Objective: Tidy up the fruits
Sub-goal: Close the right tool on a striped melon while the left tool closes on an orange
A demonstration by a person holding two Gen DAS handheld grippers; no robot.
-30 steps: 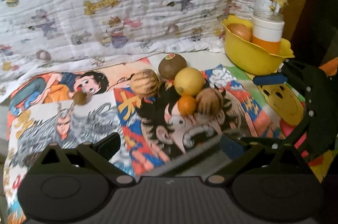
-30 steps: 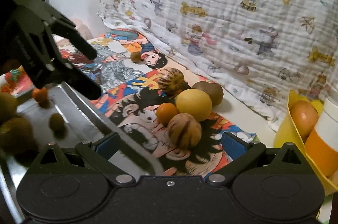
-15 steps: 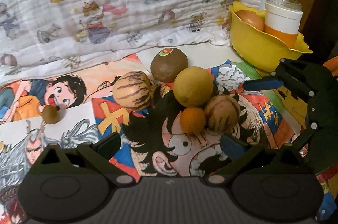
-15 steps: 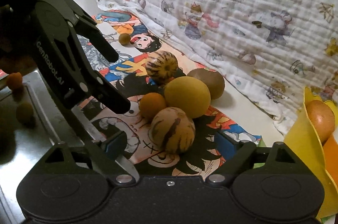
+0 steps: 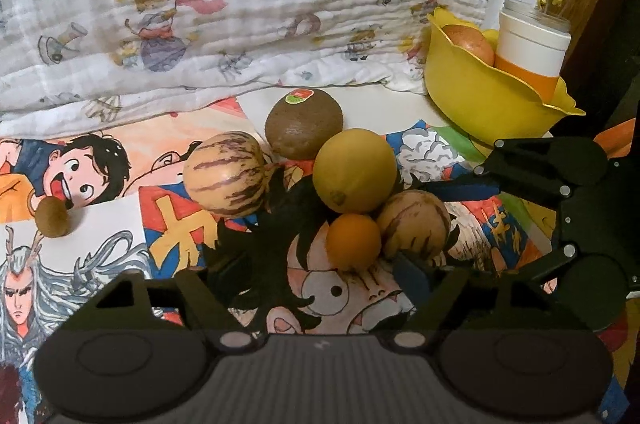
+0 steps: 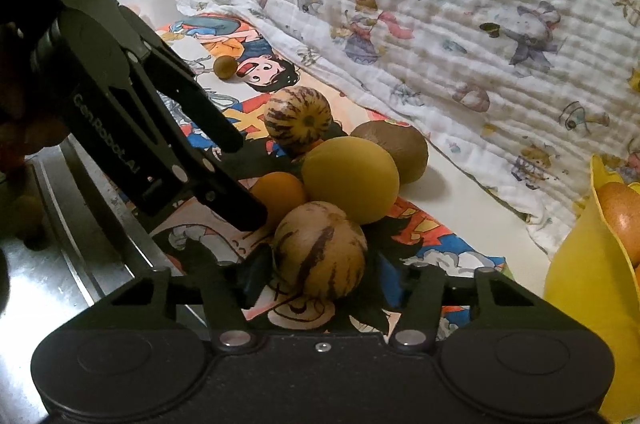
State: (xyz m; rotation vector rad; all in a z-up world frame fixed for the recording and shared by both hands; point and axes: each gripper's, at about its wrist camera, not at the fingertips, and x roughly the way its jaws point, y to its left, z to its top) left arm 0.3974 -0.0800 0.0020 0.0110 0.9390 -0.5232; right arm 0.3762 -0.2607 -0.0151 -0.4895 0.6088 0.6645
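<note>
Fruits lie clustered on a cartoon-print mat: a small orange (image 5: pixel 352 242), a yellow round fruit (image 5: pixel 354 170), a brown kiwi (image 5: pixel 304 124) with a sticker, and two striped fruits (image 5: pixel 224 174) (image 6: pixel 320 252). A small brown fruit (image 5: pixel 52 216) lies apart at the left. My left gripper (image 5: pixel 320 270) is closing, with the orange just between its fingertips and not pressed. My right gripper (image 6: pixel 324 282) is closing around the near striped fruit, with a thin gap still showing at the right pad.
A yellow bowl (image 5: pixel 480 100) at the right holds an apple (image 5: pixel 468 42) and a white-and-orange cup (image 5: pixel 532 48). A metal tray (image 6: pixel 60 276) with small fruits lies at the left. A printed quilt (image 5: pixel 240 4) rises behind the mat.
Both grippers came forward and down onto the fruit cluster and their jaws narrowed. The right now flanks the near striped fruit, and the left reaches the small orange.
</note>
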